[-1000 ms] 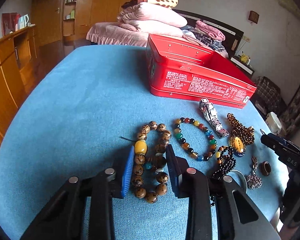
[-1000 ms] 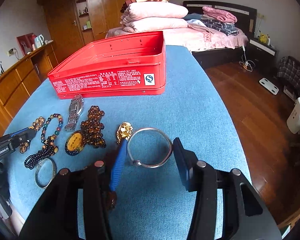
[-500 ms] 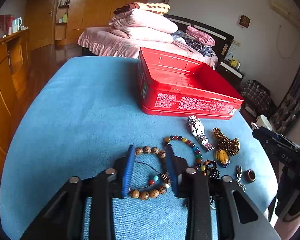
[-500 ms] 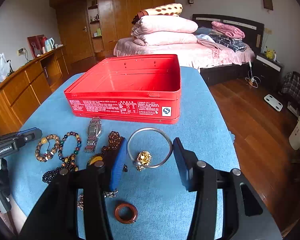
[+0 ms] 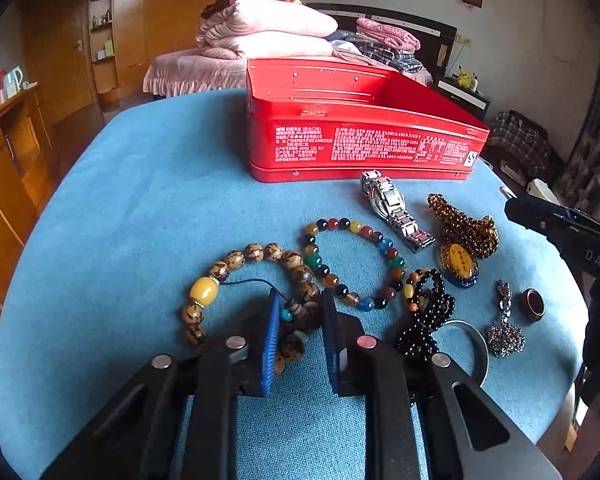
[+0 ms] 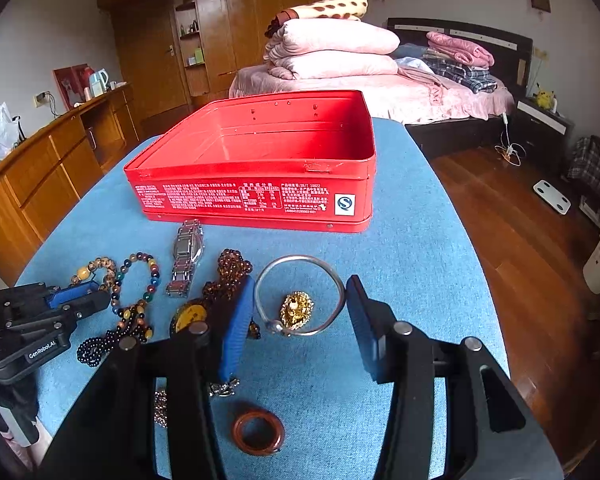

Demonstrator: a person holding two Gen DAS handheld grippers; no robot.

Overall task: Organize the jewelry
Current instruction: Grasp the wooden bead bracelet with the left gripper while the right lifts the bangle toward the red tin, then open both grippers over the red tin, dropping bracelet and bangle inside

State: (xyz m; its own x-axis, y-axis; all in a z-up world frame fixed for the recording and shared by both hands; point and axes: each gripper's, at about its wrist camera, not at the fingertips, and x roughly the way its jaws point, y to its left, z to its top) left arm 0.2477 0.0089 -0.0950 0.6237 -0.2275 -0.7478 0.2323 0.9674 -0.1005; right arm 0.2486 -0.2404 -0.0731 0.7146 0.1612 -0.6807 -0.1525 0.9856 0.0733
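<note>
An open red tin (image 5: 360,140) (image 6: 260,168) stands on the blue table. My left gripper (image 5: 300,320) is shut on the brown wooden bead bracelet (image 5: 256,254) with a yellow bead, its far part resting on the cloth. My right gripper (image 6: 300,312) is shut on a silver bangle (image 6: 300,264) and holds it above the table, over a gold brooch (image 6: 297,309). A multicoloured bead bracelet (image 5: 352,260), a steel watch (image 5: 392,208), an amber bead necklace with pendant (image 5: 460,248) and black beads (image 5: 428,320) lie between the grippers.
A brown ring (image 6: 258,432) (image 5: 533,304) and a sparkly earring (image 5: 504,332) lie near the table's front edge. A second silver bangle (image 5: 476,344) lies by the black beads. A bed, wooden cabinets and wood floor surround the table.
The right gripper has lifted the silver bangle off the table and brought it toward the tin. The left gripper has closed on the wooden bracelet and pulled it open into a wider loop.
</note>
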